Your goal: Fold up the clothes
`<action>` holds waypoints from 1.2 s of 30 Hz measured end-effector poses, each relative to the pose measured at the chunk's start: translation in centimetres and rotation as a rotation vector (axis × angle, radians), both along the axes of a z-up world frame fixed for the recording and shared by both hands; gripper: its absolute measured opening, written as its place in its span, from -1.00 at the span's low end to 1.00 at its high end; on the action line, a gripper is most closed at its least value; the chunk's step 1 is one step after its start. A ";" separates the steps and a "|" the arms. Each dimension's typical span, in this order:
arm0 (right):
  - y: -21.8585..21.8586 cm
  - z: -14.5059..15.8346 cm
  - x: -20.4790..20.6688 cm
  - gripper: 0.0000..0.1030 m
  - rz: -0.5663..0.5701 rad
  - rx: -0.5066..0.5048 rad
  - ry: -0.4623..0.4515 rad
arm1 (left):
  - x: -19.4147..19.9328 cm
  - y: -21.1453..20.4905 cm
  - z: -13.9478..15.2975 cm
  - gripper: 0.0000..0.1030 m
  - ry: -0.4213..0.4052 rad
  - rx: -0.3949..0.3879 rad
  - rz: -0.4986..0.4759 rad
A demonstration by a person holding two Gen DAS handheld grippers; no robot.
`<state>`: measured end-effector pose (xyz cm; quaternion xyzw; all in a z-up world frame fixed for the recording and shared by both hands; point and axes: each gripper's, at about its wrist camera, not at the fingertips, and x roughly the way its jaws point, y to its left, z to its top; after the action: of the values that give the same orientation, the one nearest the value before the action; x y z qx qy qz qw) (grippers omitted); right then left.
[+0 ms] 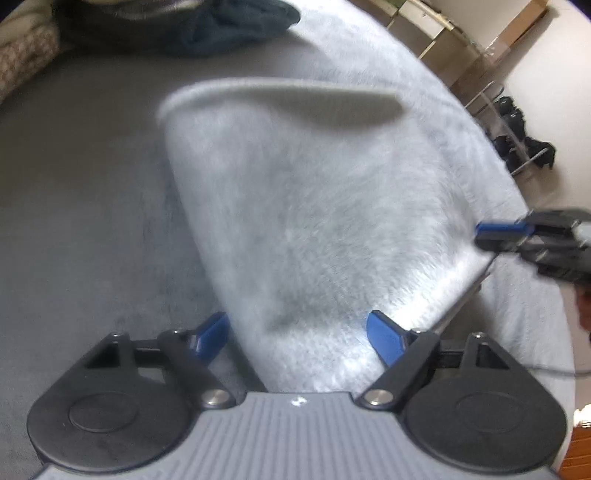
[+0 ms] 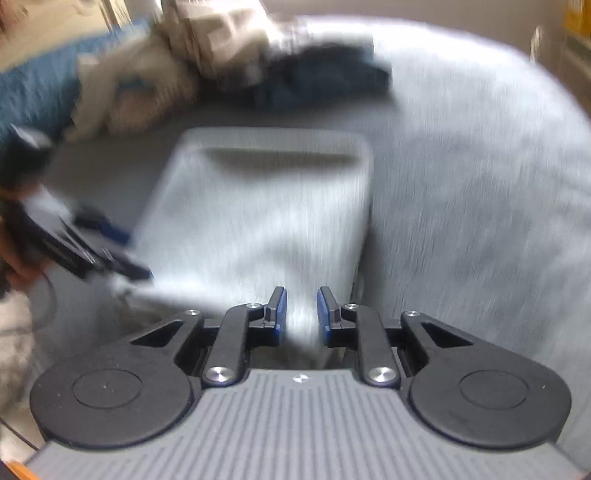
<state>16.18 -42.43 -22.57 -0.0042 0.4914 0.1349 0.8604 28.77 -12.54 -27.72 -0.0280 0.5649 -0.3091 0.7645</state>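
A light grey fleece garment (image 1: 314, 206) lies folded into a rough rectangle on a grey bed cover (image 1: 81, 206). Its far edge shows a dark fold opening. My left gripper (image 1: 297, 338) is wide open at the garment's near left corner, and fleece lies between its blue fingers (image 1: 384, 341). My right gripper (image 2: 301, 312) is at the near right corner, its fingers a narrow gap apart with fleece filling the gap. It also shows at the right edge of the left wrist view, as the right gripper (image 1: 491, 236). The right wrist view is motion-blurred; in it the garment (image 2: 258, 214) fills the middle and the left gripper (image 2: 107, 240) sits at its left edge.
A pile of dark blue clothes (image 1: 229, 26) and beige patterned cloth (image 1: 22, 59) lies at the far end of the bed. Cardboard boxes (image 1: 517, 33) and black shoes on a rack (image 1: 517, 136) stand by the wall at the right. A hand (image 2: 18, 266) holds the left gripper.
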 end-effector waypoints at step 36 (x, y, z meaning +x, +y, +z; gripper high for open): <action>4.6 1.2 1.5 -0.64 -0.239 -0.068 0.068 | -2.2 -4.0 1.7 0.69 -0.044 0.345 0.105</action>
<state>17.65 -37.86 -21.40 0.0298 0.5217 0.0144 0.8525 26.59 -16.56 -26.03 0.0812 0.5904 -0.1679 0.7853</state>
